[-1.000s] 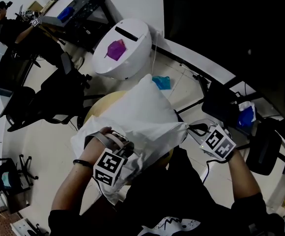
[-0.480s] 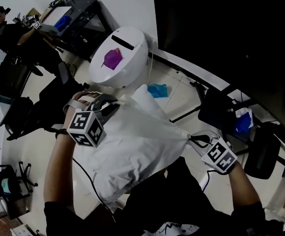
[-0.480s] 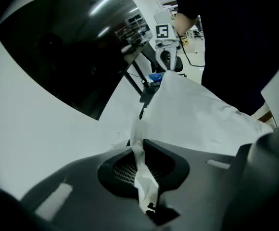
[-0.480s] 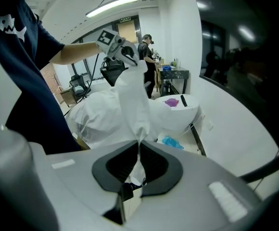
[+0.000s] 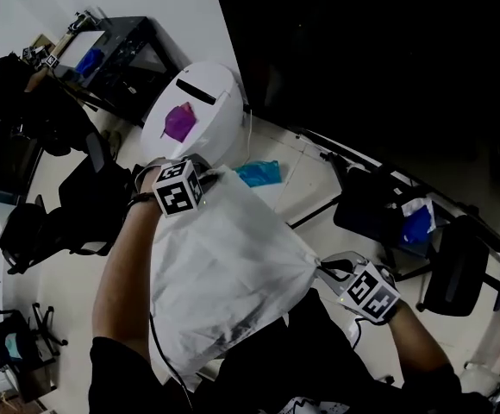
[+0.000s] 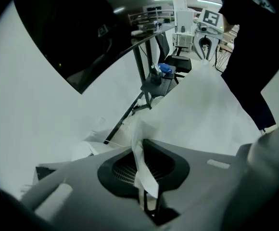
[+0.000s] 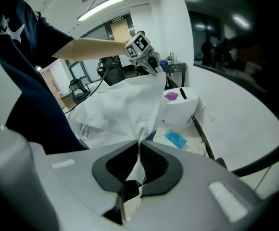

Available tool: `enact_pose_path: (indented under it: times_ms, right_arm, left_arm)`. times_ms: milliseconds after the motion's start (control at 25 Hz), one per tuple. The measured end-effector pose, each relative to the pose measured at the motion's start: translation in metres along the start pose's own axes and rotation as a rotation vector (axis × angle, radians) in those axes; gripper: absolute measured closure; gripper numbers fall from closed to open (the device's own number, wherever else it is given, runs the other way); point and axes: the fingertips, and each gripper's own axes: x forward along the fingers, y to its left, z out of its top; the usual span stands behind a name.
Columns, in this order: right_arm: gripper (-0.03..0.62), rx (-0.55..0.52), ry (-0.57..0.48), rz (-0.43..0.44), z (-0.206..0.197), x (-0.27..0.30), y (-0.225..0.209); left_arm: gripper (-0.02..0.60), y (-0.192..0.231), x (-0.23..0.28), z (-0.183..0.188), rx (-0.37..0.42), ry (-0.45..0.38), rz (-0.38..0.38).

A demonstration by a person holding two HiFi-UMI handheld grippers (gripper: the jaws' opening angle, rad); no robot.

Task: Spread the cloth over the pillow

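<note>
While the cloth [image 5: 224, 270] hangs stretched in the air as a slanted white sheet, the step in hand looks like the spreading itself: 2 corners are held and the sheet is pulled taut. The pillow cannot be told apart from the white fabric; it is judged to lie under the cloth's lower half. Beyond the cloth's far corner stands a white domed unit [image 5: 194, 110]. At that far corner the left gripper [image 5: 209, 175] has its jaws pressed together on a fold of cloth. At the cloth's near right corner the right gripper [image 5: 321, 266] pinches another fold the same way. Next, both hands would need to sink together, keeping the tension even, and let go only once the cloth lies flat. A blue bag [image 5: 259, 173] lies just past the cloth's far edge. No brand or word can be read; the marker cubes [image 5: 178, 198] carry only black-and-white squares.
</note>
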Motion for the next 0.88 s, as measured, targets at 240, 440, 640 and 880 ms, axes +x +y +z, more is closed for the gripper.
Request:
enact_pose_path:
  times_ms: [240, 440, 640, 880]
  right_arm:
    - [0.569, 0.030, 0.096, 0.018, -0.028, 0.021, -0.020]
    - [0.569, 0.103, 0.116, 0.067, -0.040, 0.039, -0.028]
    - [0.569, 0.165, 0.127, 0.103, -0.051, 0.052, -0.033]
    - [0.569, 0.177, 0.116, 0.125, -0.051, 0.039, -0.032]
  left_arm:
    - [0.563, 0.011, 0.062, -0.008, -0.121, 0.057, -0.080]
    - [0.581, 0.017, 0.097, -0.024, -0.181, 0.099, -0.108]
    - [0.581, 0.014, 0.126, -0.045, -0.198, 0.151, -0.143]
    - [0.581, 0.033, 0.142, -0.057, -0.206, 0.172, -0.126]
